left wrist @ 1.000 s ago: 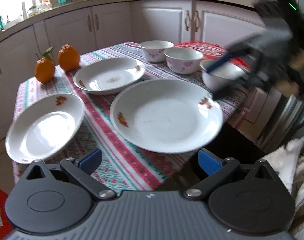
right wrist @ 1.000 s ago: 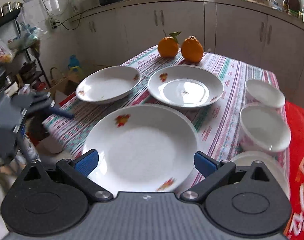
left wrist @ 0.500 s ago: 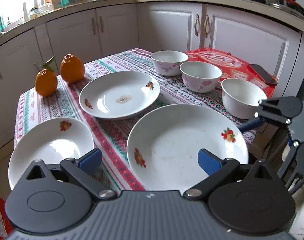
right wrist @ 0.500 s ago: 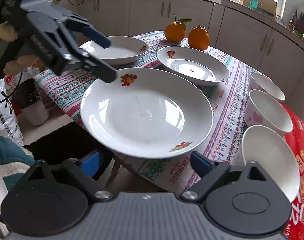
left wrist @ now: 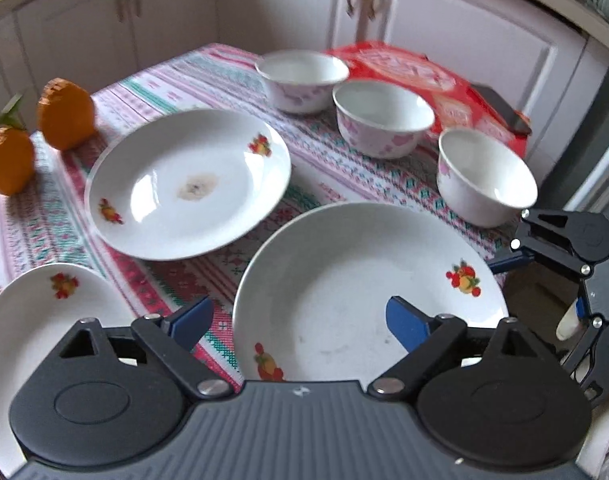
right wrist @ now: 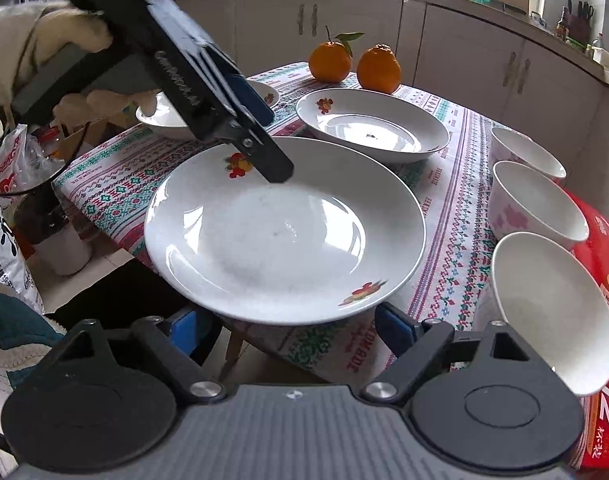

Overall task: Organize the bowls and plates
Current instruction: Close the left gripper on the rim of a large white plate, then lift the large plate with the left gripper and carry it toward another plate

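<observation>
Both tongs are spread wide, gripping nothing: the left tongs [left wrist: 296, 322] and right tongs [right wrist: 294, 326] sit low in frame by the big plate [right wrist: 284, 232] at the worktop [right wrist: 448, 240] edge. Mid-frame lies a second plate [left wrist: 188, 184], a third [left wrist: 28, 320] lower left. Three bowls [left wrist: 384, 122] line the upper right.

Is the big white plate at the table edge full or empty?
Empty. The big white plate shows only bare glaze, faint smudges and painted fruit; the left gripper hangs above it.

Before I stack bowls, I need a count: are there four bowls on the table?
No, the left wrist view shows only three bowls: far, middle, and near.
</observation>
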Motion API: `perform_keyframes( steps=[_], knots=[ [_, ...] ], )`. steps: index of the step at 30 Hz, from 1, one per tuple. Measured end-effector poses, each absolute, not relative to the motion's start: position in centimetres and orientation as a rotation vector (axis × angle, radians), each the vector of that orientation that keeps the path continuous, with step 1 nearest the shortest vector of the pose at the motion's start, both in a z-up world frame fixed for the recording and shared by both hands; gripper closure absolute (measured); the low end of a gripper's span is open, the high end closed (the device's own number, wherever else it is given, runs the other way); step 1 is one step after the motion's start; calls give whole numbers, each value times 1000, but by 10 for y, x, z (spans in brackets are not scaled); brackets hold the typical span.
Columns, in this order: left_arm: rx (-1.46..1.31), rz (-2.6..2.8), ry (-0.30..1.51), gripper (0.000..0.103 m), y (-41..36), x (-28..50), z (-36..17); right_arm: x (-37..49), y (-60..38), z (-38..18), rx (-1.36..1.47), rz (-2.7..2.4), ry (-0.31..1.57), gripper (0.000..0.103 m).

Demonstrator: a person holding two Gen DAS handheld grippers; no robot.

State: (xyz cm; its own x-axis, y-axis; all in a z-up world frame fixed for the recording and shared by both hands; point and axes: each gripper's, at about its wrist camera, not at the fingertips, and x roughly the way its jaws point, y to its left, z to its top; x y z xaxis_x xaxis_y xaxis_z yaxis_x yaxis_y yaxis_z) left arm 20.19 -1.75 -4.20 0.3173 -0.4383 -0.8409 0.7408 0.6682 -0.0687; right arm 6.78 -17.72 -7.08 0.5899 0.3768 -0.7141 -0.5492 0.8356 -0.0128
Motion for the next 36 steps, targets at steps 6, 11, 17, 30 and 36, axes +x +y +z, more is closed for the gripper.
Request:
perform_keyframes(
  steps=[6,11,17,30,36],
  knots=[
    [375,-836,1098,29,-23,224,-54,70,-174,-72,-239,563,770,11],
    [382,-876,1151,32,-24,232,-55,71,-175,-73,-227,571,771,11],
    [364,-910,1226,32,-27,245,-57,73,-176,-75,-224,581,766,11],
    [356,-890,1256,32,-28,250,-57,78,-174,-72,-221,596,781,11],
    [345,-888,1240,32,-24,249,-52,82,-174,-69,-234,601,785,11]
  ],
)
